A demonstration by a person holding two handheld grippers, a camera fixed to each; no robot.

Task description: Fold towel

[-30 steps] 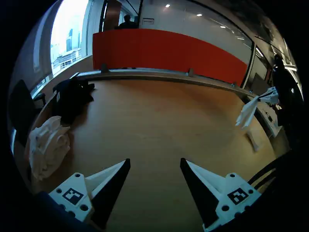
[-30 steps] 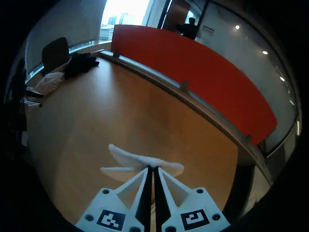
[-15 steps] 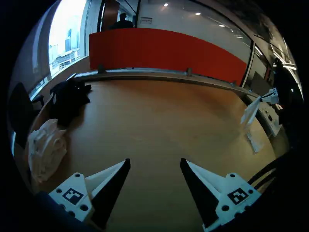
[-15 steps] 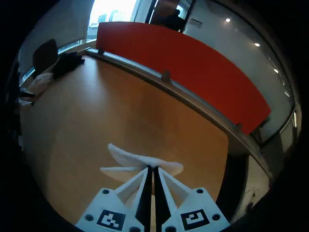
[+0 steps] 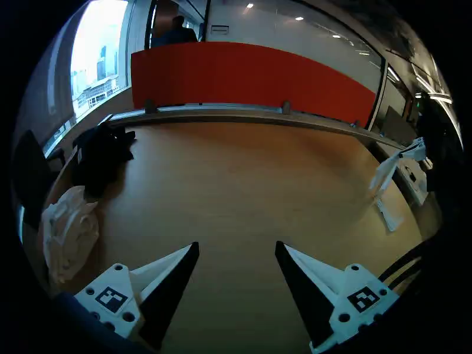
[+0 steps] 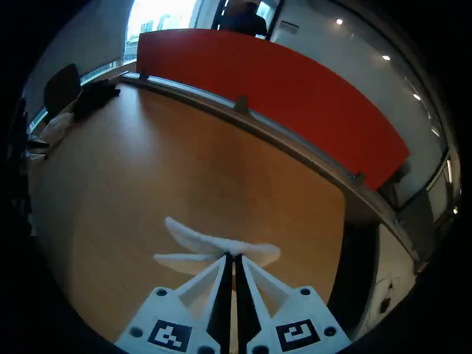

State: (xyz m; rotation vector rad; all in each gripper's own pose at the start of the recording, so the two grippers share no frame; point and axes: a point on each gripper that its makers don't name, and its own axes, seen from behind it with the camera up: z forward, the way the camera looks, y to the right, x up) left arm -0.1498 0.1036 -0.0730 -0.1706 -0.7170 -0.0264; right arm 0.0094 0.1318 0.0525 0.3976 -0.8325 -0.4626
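While my right claw (image 6: 234,258) clamps the white towel (image 6: 203,243) over the bench (image 6: 147,171), my left claw (image 5: 236,245) gapes empty, its fingers bearing square-patterned tags (image 5: 112,298).

White left tongs (image 5: 236,243), matching right tongs (image 6: 232,256), black inner faces, square markers (image 5: 111,298), screw holes (image 5: 119,268)

The white towel (image 6: 215,243), bunched and crumpled, hangs above the wooden table (image 6: 147,165), pinched by the right tool (image 6: 234,258).

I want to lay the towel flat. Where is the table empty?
The wide middle of the table is bare, from the red divider down to the open left gripper. The left edge is crowded: black bag, white cloth heap.
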